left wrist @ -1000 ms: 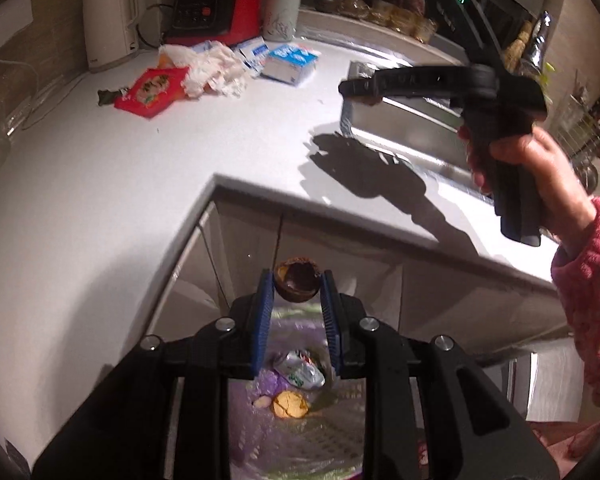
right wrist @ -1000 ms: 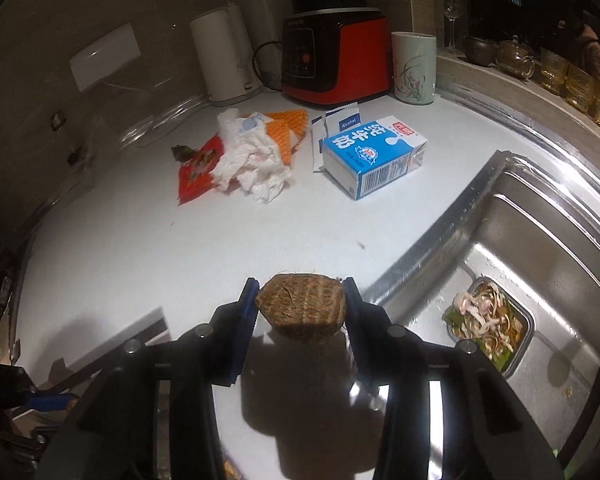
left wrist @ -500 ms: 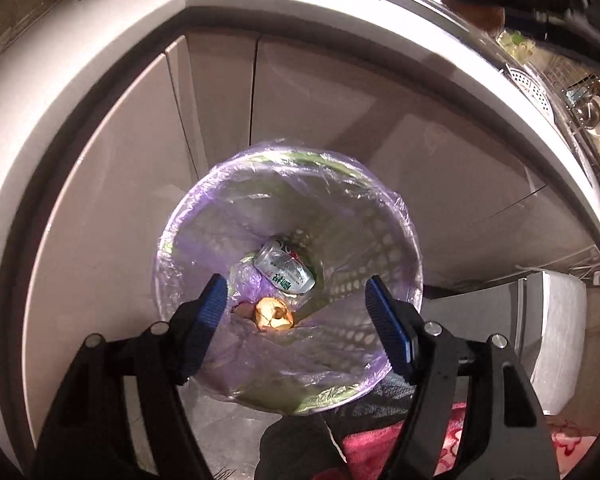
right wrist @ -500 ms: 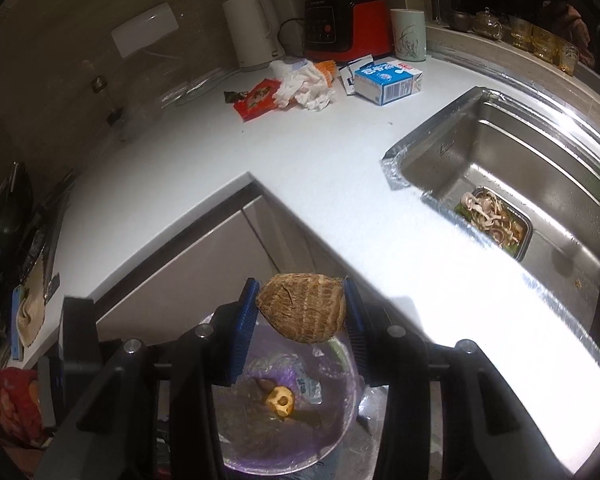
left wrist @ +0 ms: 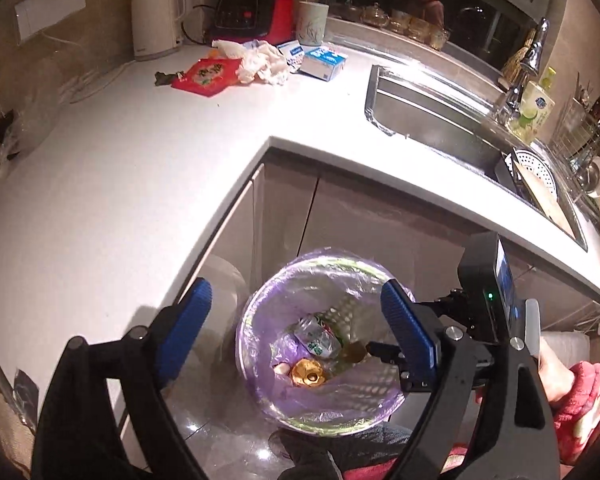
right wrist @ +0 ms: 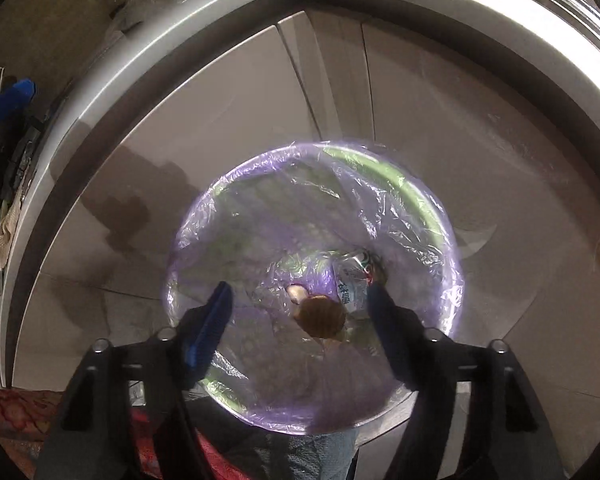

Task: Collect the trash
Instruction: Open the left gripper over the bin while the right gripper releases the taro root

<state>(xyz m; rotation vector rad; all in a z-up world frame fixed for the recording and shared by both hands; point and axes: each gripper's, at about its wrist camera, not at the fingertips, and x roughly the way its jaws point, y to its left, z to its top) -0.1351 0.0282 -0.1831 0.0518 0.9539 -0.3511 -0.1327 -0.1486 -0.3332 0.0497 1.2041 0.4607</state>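
**Both grippers empty above the lined bin; wrappers and carton left on the counter**

My right gripper (right wrist: 300, 320) hangs over the round green waste bin with a thin purple plastic liner (right wrist: 420, 208). Its blue-padded jaws have just been opening and stand wide apart, nothing pressed between them. Directly below, free of the pads, sits the brown, rough-skinned round husk (right wrist: 323, 316), in or dropping into the bin, beside a crushed green-and-white drink can (right wrist: 350, 280) and a small pale scrap (right wrist: 295, 293).

My left gripper (left wrist: 296, 320) is likewise spread wide and empty, its jaws also just opened, framing the same bin from higher up. In this view a golden-brown hollow shell (left wrist: 309, 373) lies at the bottom by the can.

Farther out, on the white stone countertop (left wrist: 120, 184), the remaining rubbish lies grouped near the back wall: a flat red foil snack wrapper (left wrist: 206, 77), a crumpled white paper tissue wad (left wrist: 262, 65) touching it, and a blue-and-white cardboard milk carton (left wrist: 323, 63) lying just beside.

Handling, as I judge it: the wrapper is light, slick and limp, best pinched at a raised edge. The tissue is soft and compressible; closing across its bulk should hold. The carton is light but stiff, probably crushable; I would take it across its narrow faces, gently, in case liquid remains.
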